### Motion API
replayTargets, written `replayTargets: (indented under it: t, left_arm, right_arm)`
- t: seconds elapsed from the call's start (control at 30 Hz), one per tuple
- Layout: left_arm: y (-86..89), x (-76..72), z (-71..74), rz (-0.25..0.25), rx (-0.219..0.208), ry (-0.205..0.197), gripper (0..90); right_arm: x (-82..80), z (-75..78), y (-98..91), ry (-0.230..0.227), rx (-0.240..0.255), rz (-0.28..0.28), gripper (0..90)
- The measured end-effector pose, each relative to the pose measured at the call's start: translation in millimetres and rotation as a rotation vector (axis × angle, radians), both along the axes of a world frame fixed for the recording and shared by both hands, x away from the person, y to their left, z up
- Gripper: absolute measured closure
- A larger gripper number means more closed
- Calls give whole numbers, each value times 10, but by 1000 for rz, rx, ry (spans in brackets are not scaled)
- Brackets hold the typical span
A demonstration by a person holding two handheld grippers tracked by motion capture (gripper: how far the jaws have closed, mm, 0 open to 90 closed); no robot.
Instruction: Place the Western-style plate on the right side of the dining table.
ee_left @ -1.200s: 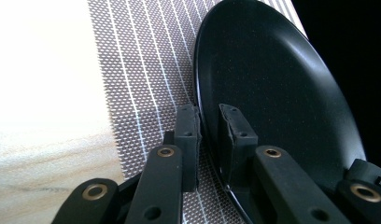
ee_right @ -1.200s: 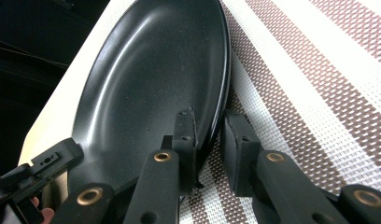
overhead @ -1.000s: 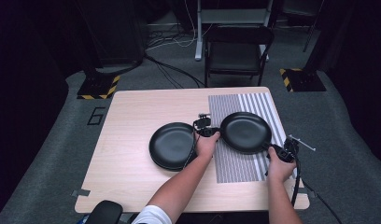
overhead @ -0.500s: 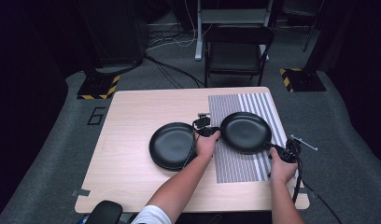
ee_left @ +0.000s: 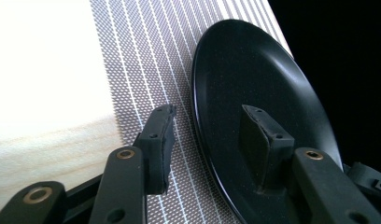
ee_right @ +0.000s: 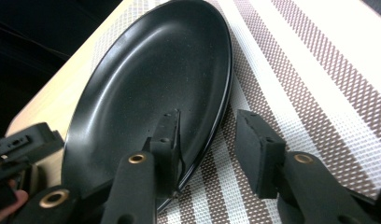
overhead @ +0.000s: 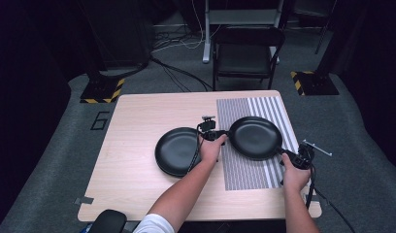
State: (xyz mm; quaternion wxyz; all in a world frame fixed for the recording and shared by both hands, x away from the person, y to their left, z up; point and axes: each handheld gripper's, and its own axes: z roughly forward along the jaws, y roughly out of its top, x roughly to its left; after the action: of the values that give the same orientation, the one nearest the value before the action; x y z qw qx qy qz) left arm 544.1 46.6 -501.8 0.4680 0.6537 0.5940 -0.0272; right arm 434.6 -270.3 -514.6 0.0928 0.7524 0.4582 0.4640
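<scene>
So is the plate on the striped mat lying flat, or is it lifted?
Flat, it seems: the plate rests on the striped mat, and both gripper views show its rim straddled by parted jaws that have just been opening.

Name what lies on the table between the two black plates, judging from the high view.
Between the left plate and the right plate, the high view shows the person's left hand with the left gripper, on wood beside the striped placemat's edge.

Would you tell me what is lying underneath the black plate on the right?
The right black plate lies on the striped placemat, which lies on the wooden table. The mat's stripes show all around the plate; the part directly beneath it is covered.
</scene>
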Motion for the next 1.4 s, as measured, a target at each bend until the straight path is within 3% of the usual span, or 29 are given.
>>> replayTargets:
  t: [0.13, 0.23, 0.33, 0.37, 0.5, 0.8, 1.13, 1.4]
  left_arm:
    - [52, -14, 68, 1, 22, -38, 511]
    - [90, -19, 90, 5, 17, -42, 486]
    - [113, -20, 97, 2, 30, -42, 459]
    - [125, -21, 101, 0, 28, -44, 428]
    - [164, -28, 126, -11, 37, -54, 390]
    - [247, -48, 178, -30, 63, -61, 343]
    - [432, -110, 315, -42, 81, -101, 343]
    - [620, -173, 395, -50, 101, -132, 343]
  right_arm:
    - [-23, 47, 1, -27, -46, 11, 527]
    - [-31, 77, 2, -54, -55, 14, 468]
    - [-15, 84, 20, -44, -62, 34, 455]
    - [-8, 98, 62, -42, -95, 64, 433]
    - [-8, 121, 112, -45, -136, 93, 416]
    - [-22, 159, 148, -52, -195, 118, 383]
    - [-121, 248, 121, -77, -217, 114, 384]
    - [-189, 317, 175, -86, -222, 160, 384]
